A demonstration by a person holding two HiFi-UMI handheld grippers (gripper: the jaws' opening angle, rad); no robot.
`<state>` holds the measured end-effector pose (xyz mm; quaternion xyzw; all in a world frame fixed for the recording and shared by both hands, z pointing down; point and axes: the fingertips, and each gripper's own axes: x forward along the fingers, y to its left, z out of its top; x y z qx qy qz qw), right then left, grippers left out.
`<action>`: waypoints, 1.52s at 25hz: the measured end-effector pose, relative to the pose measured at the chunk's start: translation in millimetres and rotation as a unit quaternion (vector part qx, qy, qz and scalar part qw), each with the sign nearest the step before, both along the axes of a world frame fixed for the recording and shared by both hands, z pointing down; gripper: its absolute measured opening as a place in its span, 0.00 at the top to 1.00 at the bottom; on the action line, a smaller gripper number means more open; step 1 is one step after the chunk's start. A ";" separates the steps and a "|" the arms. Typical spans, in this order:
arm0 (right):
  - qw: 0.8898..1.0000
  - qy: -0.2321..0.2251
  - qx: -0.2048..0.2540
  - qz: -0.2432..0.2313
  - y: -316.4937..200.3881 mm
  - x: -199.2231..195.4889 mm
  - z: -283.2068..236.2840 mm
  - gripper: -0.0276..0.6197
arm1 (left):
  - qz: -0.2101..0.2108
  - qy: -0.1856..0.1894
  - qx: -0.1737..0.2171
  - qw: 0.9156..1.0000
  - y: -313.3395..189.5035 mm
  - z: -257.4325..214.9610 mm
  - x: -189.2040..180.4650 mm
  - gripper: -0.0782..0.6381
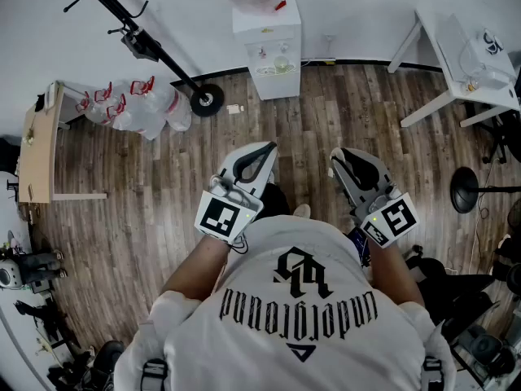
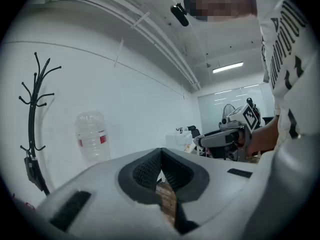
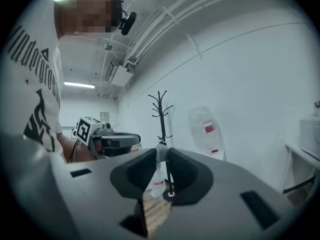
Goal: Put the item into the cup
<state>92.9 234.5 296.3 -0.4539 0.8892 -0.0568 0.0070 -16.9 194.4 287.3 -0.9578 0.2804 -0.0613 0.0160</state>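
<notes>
I stand over a wooden floor [image 1: 146, 210] and hold both grippers in front of my chest, pointing forward. No cup shows in any view. In the head view my left gripper [image 1: 271, 147] is level with my right gripper [image 1: 335, 155], a short gap between them. The left gripper view shows the left gripper [image 2: 160, 151] with its dark pads touching at the tips and nothing between them. The right gripper [image 3: 161, 153] has its tips pressed on a small pale grey item [image 3: 161, 155], which is too small to identify.
A white water dispenser [image 1: 267, 47] stands by the far wall. A black coat rack [image 1: 206, 98] and bags of plastic bottles [image 1: 134, 104] are to its left. A white table [image 1: 468, 63] is at the right, a wooden board [image 1: 37, 141] at the left.
</notes>
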 end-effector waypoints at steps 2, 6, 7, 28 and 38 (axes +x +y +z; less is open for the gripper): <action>1.000 -0.001 0.001 0.000 0.1 3.0 0.0 0.83 | 0.000 0.001 0.000 1.000 -0.7 0.3 3.1 0.88; 1.000 -0.002 0.000 0.001 -0.7 6.5 -1.1 0.83 | 0.000 0.001 0.002 1.000 -2.8 -1.3 7.1 0.88; 1.000 -0.001 0.000 0.002 -1.5 6.8 -1.0 0.83 | 0.000 0.002 0.002 1.000 -4.0 -1.5 7.6 0.88; 0.999 -0.006 -0.031 0.006 -132.9 -9.0 13.7 0.82 | 0.011 0.008 -0.027 1.000 -132.3 17.3 -6.3 0.88; 0.999 -0.002 -0.036 0.022 -221.6 -30.5 6.7 0.82 | 0.025 0.020 -0.018 0.999 -219.5 6.9 -33.1 0.88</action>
